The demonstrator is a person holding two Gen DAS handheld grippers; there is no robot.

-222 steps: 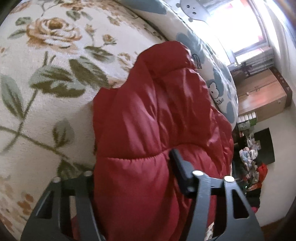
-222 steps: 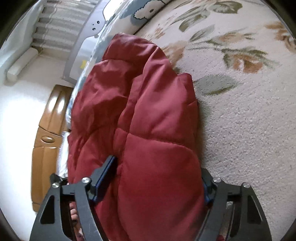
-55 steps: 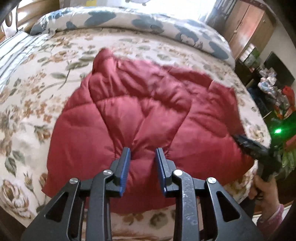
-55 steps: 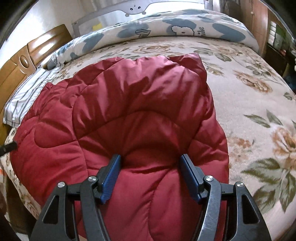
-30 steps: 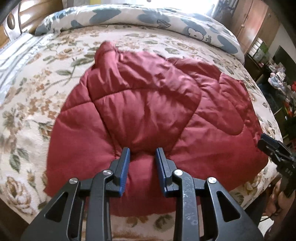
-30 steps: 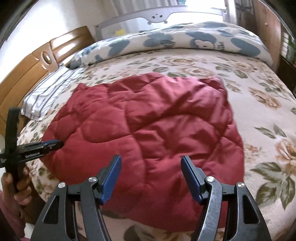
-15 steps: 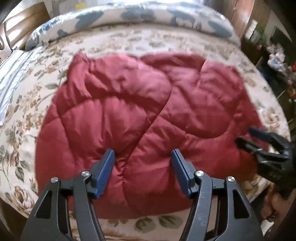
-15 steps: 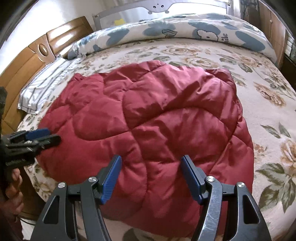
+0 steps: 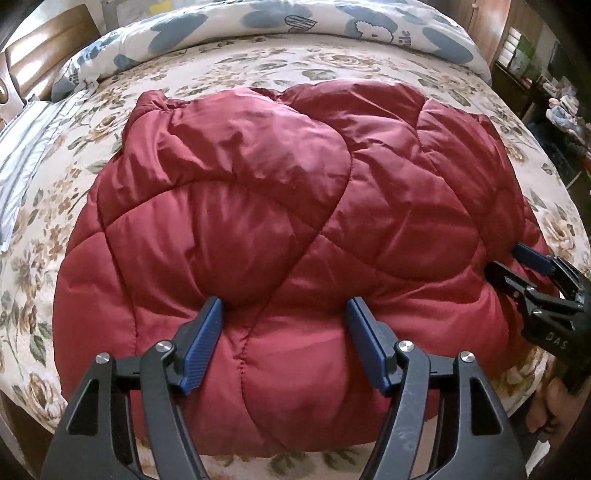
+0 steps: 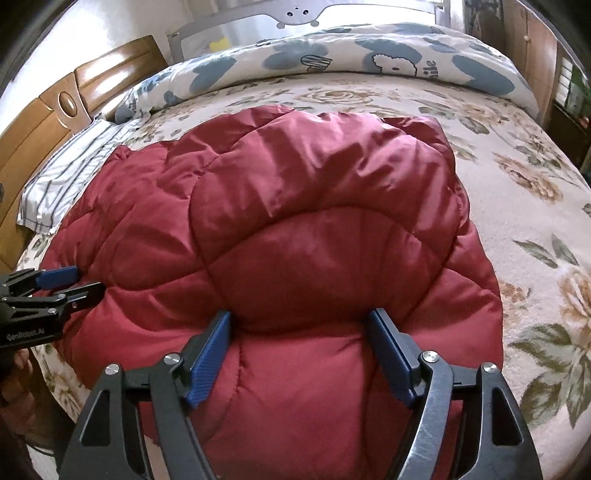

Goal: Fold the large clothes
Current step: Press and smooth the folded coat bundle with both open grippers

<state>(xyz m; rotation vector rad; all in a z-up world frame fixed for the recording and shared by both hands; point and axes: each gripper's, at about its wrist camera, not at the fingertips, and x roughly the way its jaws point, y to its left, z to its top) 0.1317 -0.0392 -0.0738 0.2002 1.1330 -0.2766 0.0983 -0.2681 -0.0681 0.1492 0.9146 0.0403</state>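
Observation:
A puffy red quilted jacket (image 9: 258, 206) lies folded on the floral bed cover (image 9: 48, 206). My left gripper (image 9: 284, 306) hangs over the jacket's near edge, its jaws opening. Red padding bulges up between the blue pads (image 9: 201, 347), which do not pinch it. At the jacket's right end, my right gripper (image 10: 299, 317) is low over the jacket (image 10: 314, 229), and its jaws are also opening with padding between them. Each gripper shows in the other's view: the right gripper (image 9: 506, 258) at the jacket's right edge, the left gripper (image 10: 86, 280) at its left edge.
A rolled blue-and-white duvet (image 10: 369, 55) lies along the far side of the bed. A striped pillow (image 10: 62, 173) and wooden headboard (image 10: 55, 107) are at the left. A grey bed rail (image 10: 295, 14) stands behind. Cluttered furniture (image 9: 561, 107) is at the right.
The left jaws were pinched on a fold of the jacket and have let go and spread wide. Both grippers have come closer to the jacket. The right jaws widened slightly.

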